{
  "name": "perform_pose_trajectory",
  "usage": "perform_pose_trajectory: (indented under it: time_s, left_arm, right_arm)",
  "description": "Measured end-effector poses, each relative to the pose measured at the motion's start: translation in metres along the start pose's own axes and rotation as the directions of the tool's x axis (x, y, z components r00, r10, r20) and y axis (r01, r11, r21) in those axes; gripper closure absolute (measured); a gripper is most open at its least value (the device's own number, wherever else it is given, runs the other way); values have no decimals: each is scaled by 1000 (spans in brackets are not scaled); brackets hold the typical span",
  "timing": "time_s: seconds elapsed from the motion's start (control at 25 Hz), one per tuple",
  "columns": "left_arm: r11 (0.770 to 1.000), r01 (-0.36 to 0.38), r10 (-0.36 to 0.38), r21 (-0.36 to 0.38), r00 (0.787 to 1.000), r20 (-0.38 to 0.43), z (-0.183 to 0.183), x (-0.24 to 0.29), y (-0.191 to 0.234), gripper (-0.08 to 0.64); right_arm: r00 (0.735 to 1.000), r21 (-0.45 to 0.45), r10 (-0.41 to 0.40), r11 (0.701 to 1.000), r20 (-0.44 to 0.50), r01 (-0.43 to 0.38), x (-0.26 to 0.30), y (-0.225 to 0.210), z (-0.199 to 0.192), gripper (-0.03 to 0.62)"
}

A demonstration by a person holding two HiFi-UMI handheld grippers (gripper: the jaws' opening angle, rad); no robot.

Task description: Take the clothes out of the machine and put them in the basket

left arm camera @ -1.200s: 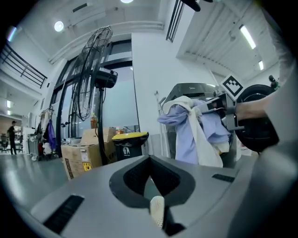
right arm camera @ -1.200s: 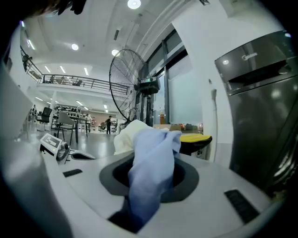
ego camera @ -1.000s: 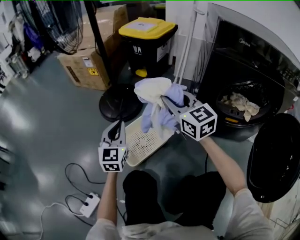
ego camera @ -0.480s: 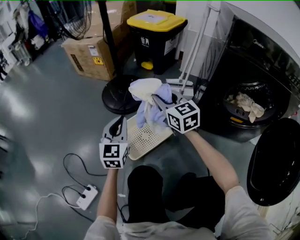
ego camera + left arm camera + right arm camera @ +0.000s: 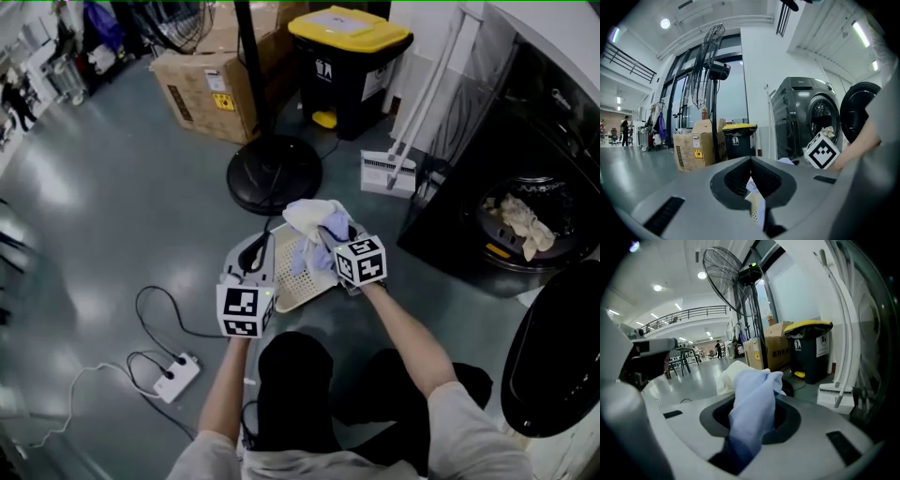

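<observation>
Head view: the right gripper point(image 5: 328, 240) holds the clothes point(image 5: 307, 217) (white and pale blue) over the basket point(image 5: 284, 283), with the left gripper point(image 5: 256, 248) just beside its rim. Left gripper view: jaws pressed together, nothing between. Right gripper view: jaws clenched on the clothes point(image 5: 751, 392).

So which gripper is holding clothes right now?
The right gripper, shut on a pale blue and cream bundle over the basket; the left gripper has jaws together, holding nothing.

Yellow-lidded black bin point(image 5: 349, 56), cardboard box point(image 5: 202, 80), round fan base point(image 5: 274, 173), white power strip point(image 5: 176, 375)
</observation>
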State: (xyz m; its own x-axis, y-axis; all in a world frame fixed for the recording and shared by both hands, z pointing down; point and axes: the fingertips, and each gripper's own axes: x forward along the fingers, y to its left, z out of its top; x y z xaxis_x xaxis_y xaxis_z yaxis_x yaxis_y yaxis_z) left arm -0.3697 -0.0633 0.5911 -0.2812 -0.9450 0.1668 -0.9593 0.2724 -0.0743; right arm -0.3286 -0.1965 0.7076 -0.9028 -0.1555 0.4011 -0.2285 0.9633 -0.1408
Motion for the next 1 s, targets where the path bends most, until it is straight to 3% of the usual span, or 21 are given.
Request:
perform_pose_trajectory:
  time_s: [0.16, 0.28, 0.52, 0.68, 1.0]
  left_arm:
    - [1000, -9, 9, -6, 999, -45, -17, -2, 4, 541]
    - [1000, -17, 17, -7, 999, -33, -18, -1, 6, 541]
    - [1000, -18, 18, -9, 999, -39, -19, -1, 6, 541]
    - [1000, -4, 4, -13, 999, -50, -22, 2, 4, 541]
    - [1000, 12, -13, -10, 999, -29, -15, 4, -5, 541]
  right_arm:
    - [998, 5, -4, 1000, -66, 4, 22, -1, -47, 459]
    - [995, 1, 2, 1000, -103, -2, 33, 0, -75, 455]
    - [985, -50, -3, 999, -175, -6, 40, 3, -106, 417]
    - [984, -46, 14, 999, -176, -22, 42, 5, -109, 288]
    - [989, -76, 17, 997, -145, -28, 27, 2, -92, 258]
